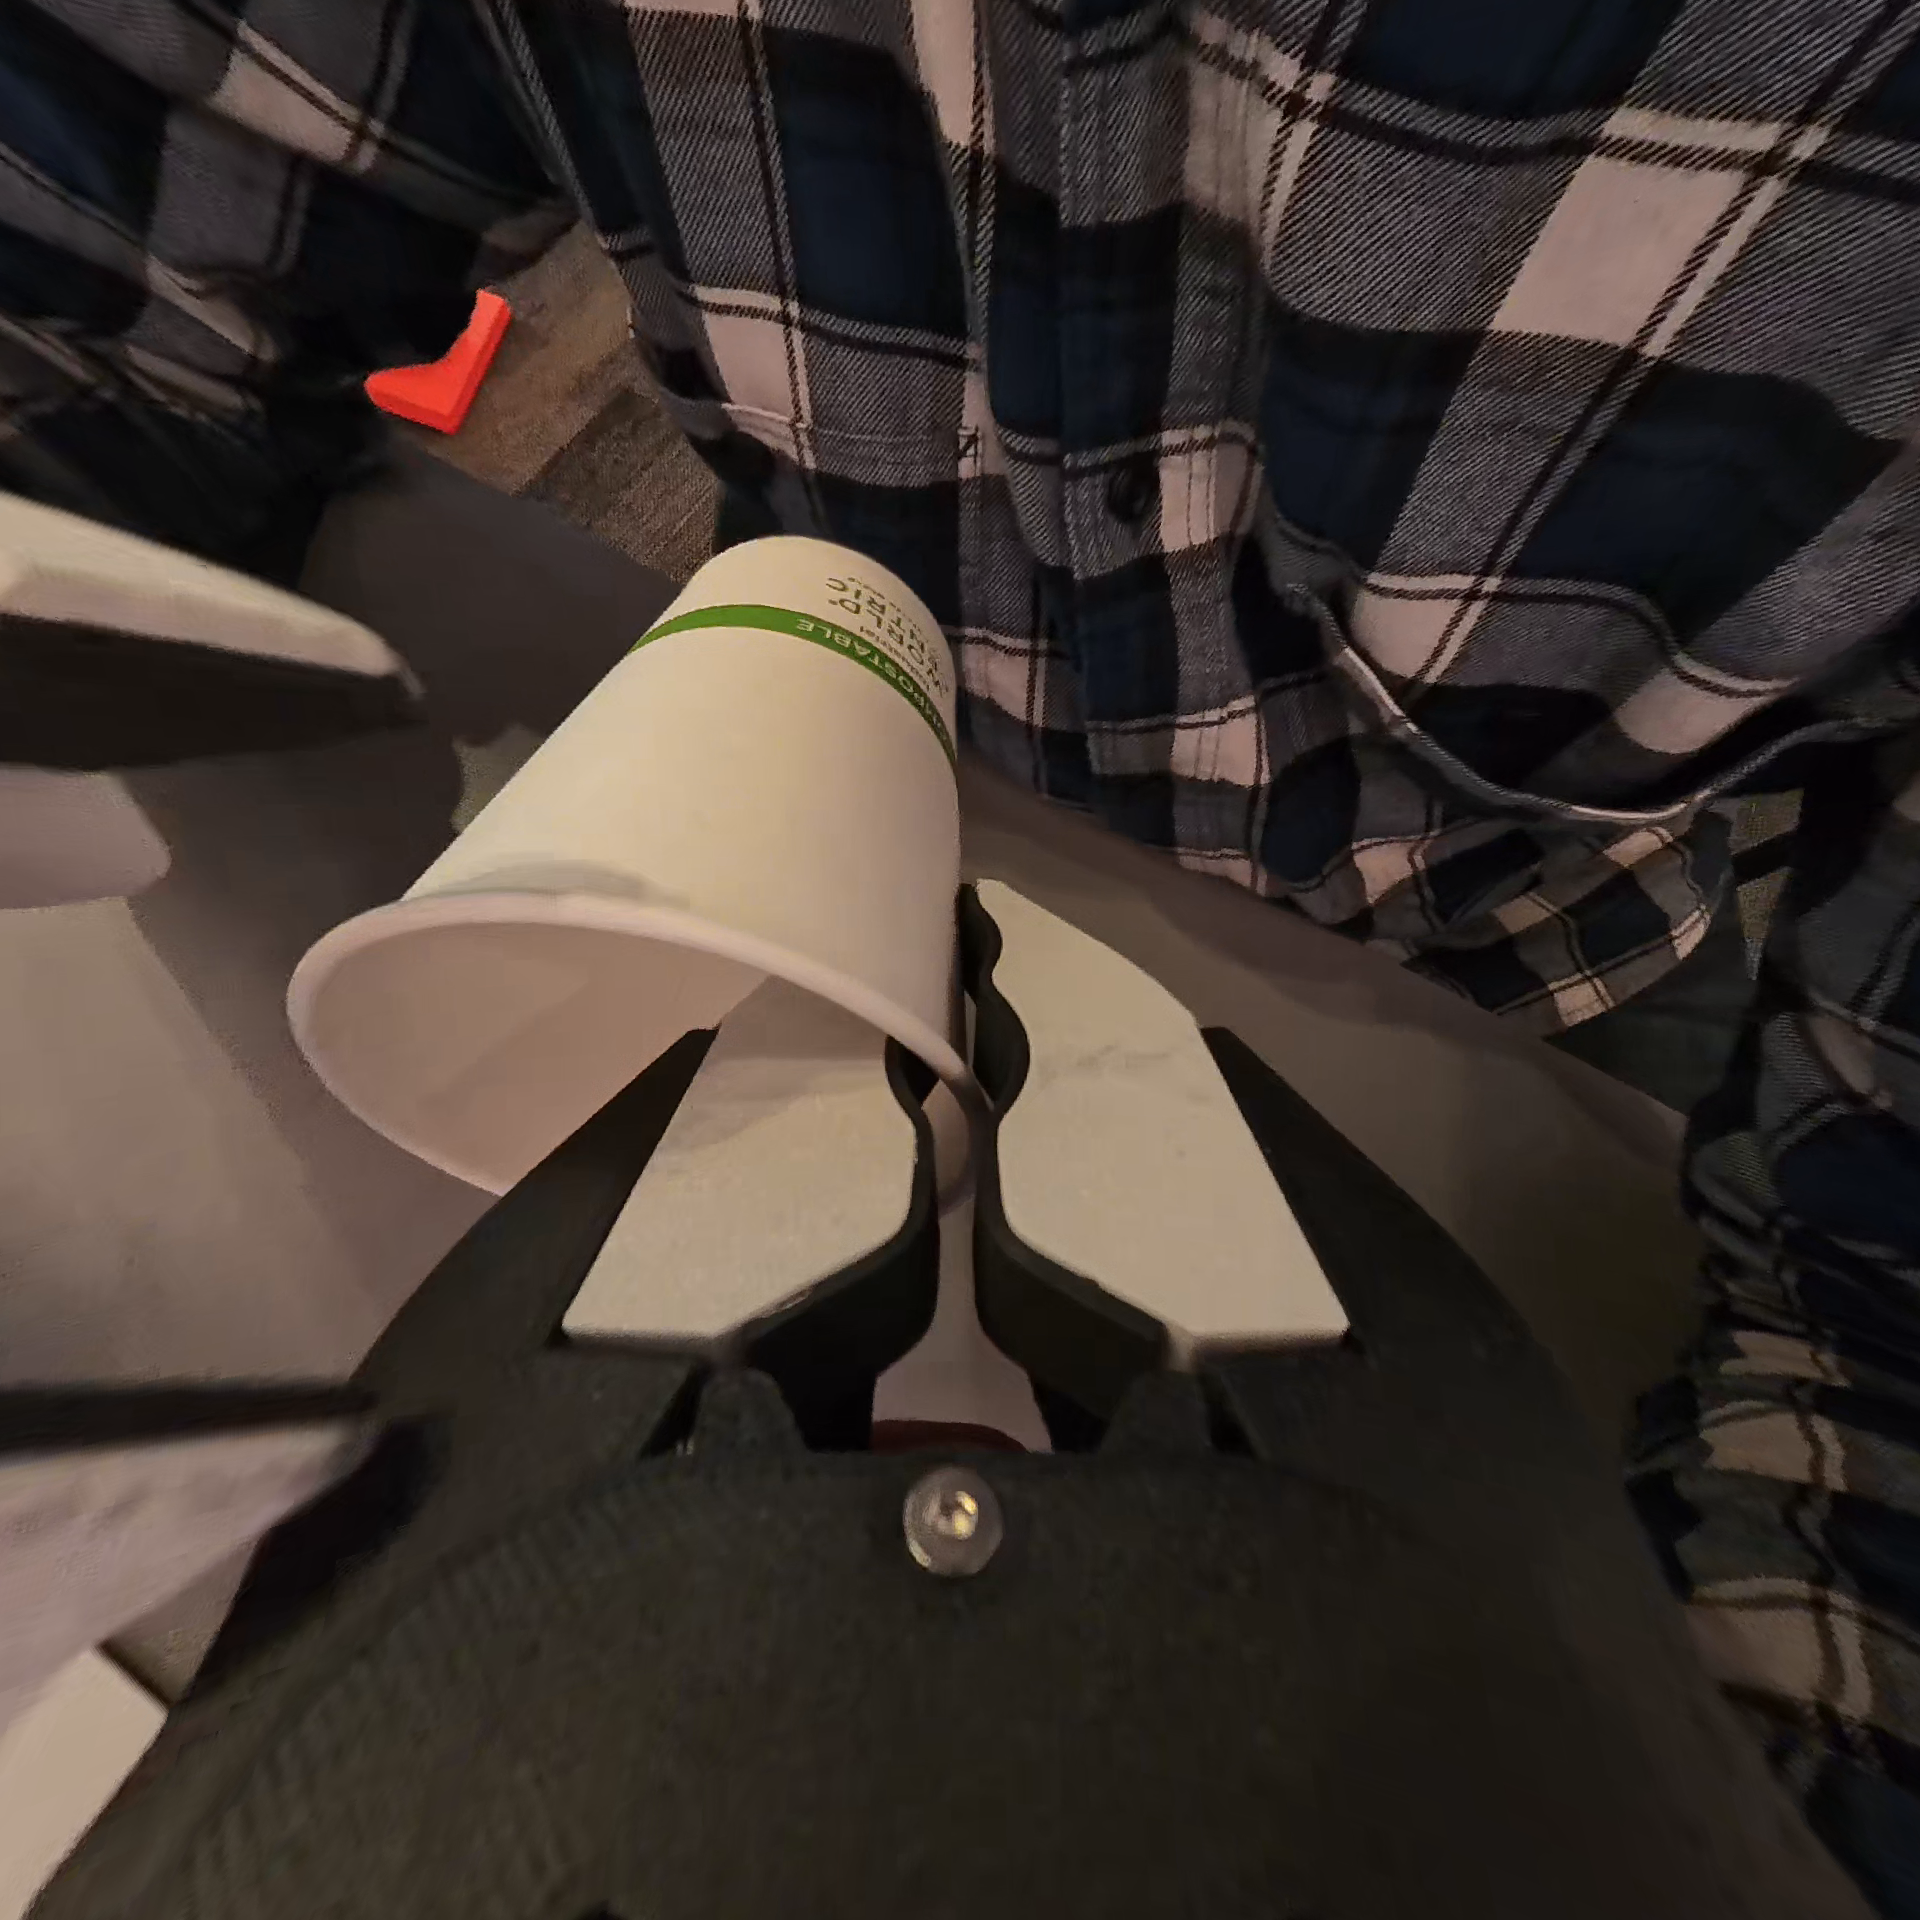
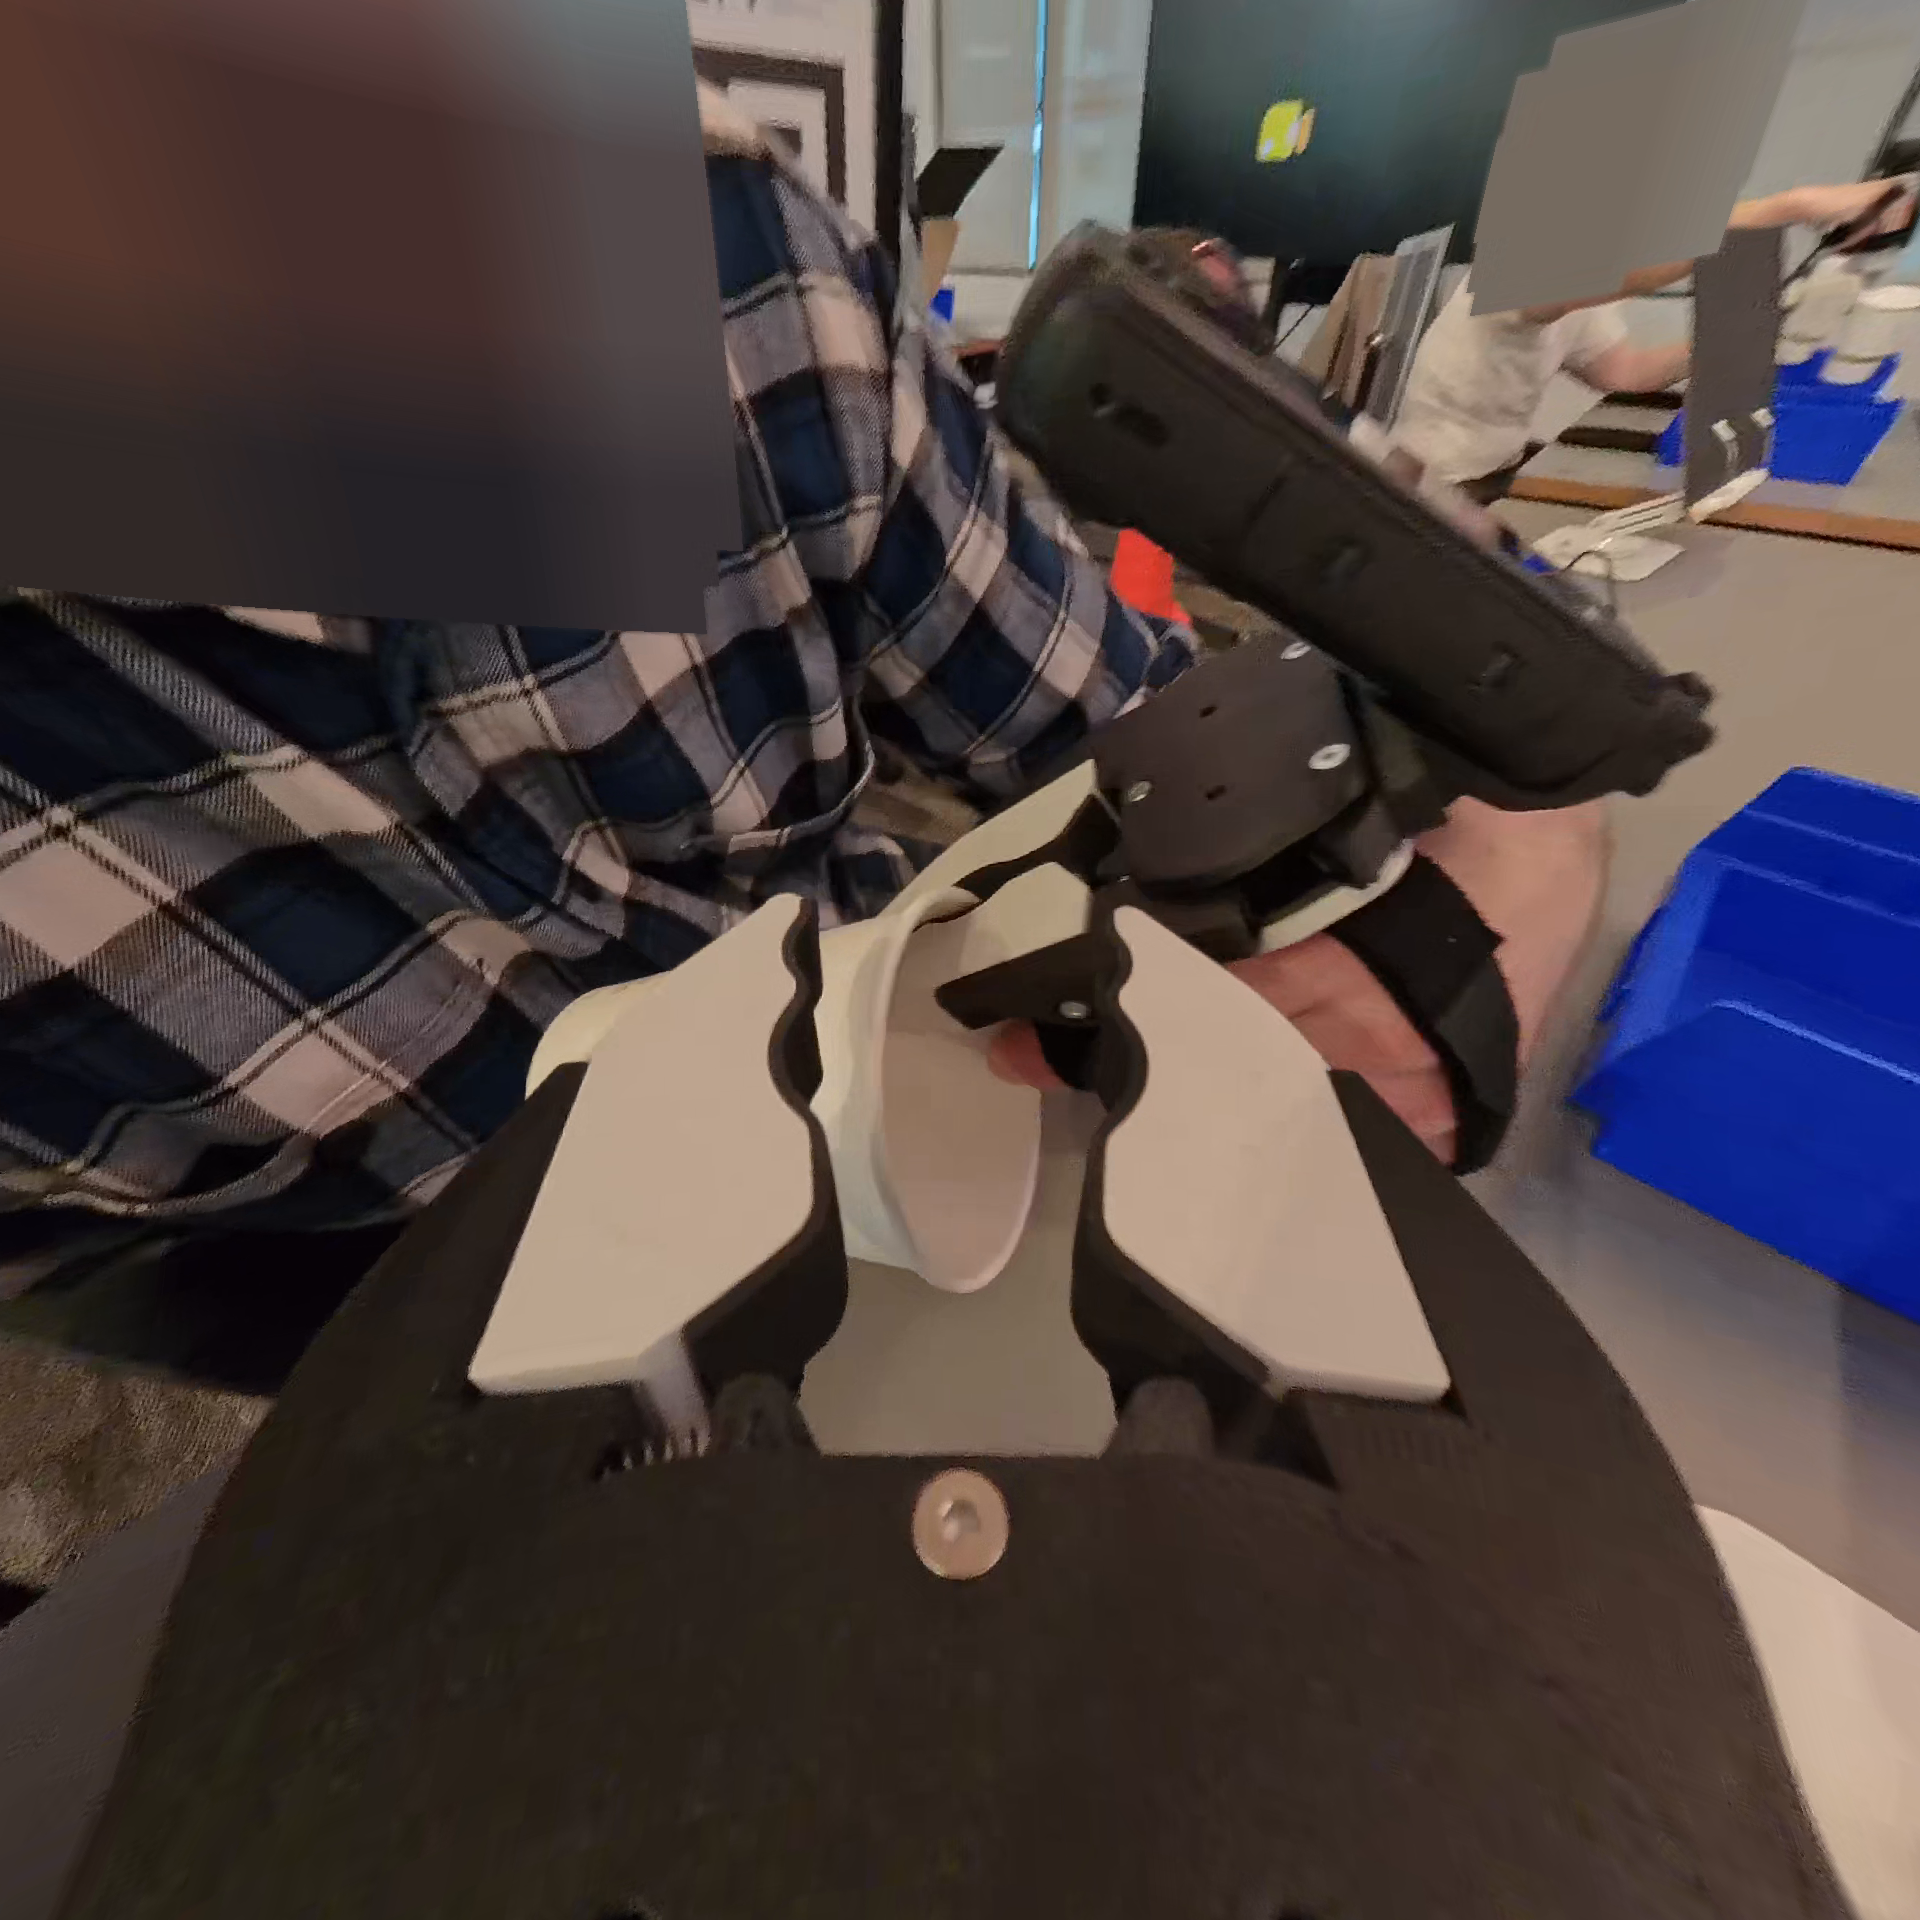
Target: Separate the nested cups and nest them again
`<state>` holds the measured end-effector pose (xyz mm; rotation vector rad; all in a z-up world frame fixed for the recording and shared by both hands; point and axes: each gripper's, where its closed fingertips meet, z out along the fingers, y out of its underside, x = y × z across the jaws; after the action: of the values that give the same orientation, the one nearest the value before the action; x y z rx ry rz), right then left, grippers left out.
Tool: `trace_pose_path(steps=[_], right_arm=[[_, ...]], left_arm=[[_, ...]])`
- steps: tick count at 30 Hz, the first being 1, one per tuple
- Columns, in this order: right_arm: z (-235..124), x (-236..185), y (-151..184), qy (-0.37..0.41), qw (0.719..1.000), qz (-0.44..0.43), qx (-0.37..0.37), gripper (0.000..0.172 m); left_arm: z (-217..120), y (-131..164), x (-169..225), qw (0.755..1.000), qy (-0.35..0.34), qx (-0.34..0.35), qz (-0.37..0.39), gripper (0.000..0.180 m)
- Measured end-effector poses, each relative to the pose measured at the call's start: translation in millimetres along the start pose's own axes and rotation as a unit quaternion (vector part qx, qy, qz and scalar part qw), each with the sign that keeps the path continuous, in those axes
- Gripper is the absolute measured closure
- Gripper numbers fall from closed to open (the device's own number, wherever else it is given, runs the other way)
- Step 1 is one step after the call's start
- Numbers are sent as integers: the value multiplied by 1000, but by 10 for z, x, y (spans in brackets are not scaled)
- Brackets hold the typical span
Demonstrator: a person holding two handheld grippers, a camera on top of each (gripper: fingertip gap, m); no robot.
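L gripper (image 1: pixel 961 997) pinching rim wall of white paper cup (image 1: pixel 707 821), green band near base; cup tipped sideways, mouth twd cam, held off the table. R gripper (image 2: pixel 961 1023) spread, fingers either side of cup mouth, contact unclear. Surface: pale grey tabletop (image 1: pixel 1299 977). Blue bins (image 2: pixel 1766 1049) at right. Room: dark monitor (image 2: pixel 1330 135), other ppl at far benches, grey carpet (image 1: pixel 582 416) w/ red corner marker (image 1: pixel 447 374).

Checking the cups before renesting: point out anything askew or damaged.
The cup is tipped on its side in mid-air, mouth toward the left wrist camera. The left claw pinches only its rim wall, and the rim looks squeezed out of round there. The right claw stands open around the cup.
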<state>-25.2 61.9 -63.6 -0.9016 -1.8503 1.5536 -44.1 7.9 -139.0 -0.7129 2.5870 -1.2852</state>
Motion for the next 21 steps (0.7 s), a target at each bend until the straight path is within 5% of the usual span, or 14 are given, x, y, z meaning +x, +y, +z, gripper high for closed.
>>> trace_pose_path(steps=[1,9,21], right_arm=[[15,-35,34,-9,1000,-1,-14,122],[85,-218,219,-78,995,12,-56,128],[183,-478,361,-176,981,11,-80,152]], left_arm=[[-8,8,-15,1000,-4,-1,0,180],[-147,-36,-49,999,-34,13,9,180],[35,-5,30,1000,17,2,6,178]])
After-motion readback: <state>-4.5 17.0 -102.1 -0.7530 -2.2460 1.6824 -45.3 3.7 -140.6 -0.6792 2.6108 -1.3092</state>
